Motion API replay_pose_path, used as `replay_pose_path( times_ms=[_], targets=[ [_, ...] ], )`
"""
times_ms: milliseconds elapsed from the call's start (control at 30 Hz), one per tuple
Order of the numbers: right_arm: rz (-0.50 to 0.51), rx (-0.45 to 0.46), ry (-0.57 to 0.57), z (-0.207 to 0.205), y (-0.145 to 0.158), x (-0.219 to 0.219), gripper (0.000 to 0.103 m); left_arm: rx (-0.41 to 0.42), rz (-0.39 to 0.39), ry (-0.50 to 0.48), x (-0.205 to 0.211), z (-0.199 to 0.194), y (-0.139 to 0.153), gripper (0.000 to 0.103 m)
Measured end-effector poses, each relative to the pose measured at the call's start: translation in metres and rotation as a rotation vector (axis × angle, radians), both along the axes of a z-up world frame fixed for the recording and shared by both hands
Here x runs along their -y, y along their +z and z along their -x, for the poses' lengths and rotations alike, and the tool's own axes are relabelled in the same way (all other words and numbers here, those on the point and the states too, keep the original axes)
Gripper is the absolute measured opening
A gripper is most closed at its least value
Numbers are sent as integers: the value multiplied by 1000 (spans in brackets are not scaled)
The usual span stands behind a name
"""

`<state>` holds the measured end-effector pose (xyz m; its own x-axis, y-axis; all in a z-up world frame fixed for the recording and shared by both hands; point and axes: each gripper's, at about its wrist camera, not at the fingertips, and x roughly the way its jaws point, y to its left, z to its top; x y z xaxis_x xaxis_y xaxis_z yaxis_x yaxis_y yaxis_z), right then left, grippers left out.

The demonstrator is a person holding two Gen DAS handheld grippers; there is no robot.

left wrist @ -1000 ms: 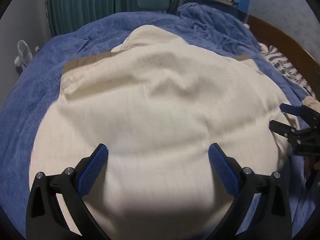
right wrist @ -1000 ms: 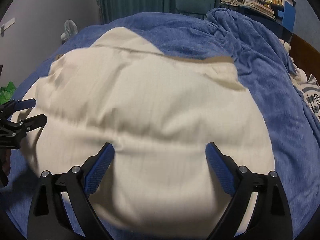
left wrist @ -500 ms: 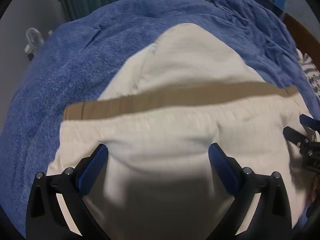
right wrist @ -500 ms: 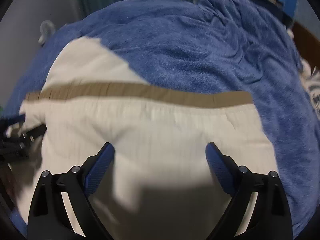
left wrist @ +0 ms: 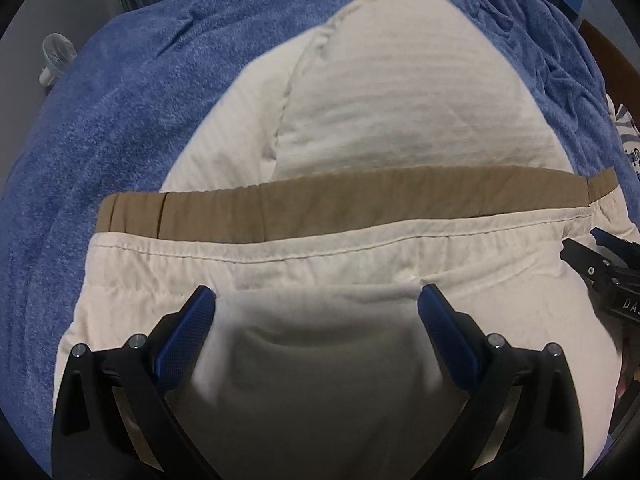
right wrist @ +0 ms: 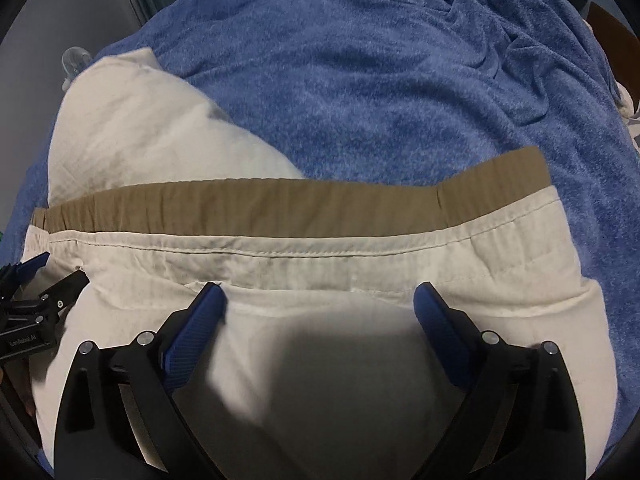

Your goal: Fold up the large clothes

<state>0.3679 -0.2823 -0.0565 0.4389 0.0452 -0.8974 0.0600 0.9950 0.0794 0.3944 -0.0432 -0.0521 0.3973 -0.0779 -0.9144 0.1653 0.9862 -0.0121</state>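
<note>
- Spread across the blue blanket (right wrist: 380, 92), the cream trousers (left wrist: 400, 92) lie with their tan waistband (left wrist: 340, 204) running crosswise ahead of both claws.
- Left gripper (left wrist: 316, 308): blue pads spread wide, released, folded cream cloth bulging between them.
- Right gripper (right wrist: 320, 304): likewise spread apart and released over the fabric.
- Writing: white lettering on the neighbouring gripper's body in each view, partly cut off, too small to read surely.
</note>
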Motion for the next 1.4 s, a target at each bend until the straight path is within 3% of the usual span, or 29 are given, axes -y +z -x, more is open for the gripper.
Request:
replay_pose_path(
  times_ms=[667,833,933,1100,1233,1400],
  targets=[
    [12,21,-2,4,-10,-3,92,7,35,5,-9,-1,-15,97],
    [11,94,1,15,-1,-2,92,78,17,-18,-11,17,3,97],
    [-78,134,36,28,15,14,91,164,-32,-52,-26,34,24,97],
    [-21,133,-14,42,24,65,87,66,113,4,-78,27,19,97],
    [-69,122,-75,41,18,87,87,79,93,26,-86,32,15,97],
    [0,96,-57,32,0,77,90,50,101,42,-89,26,-1,97]
  ],
)
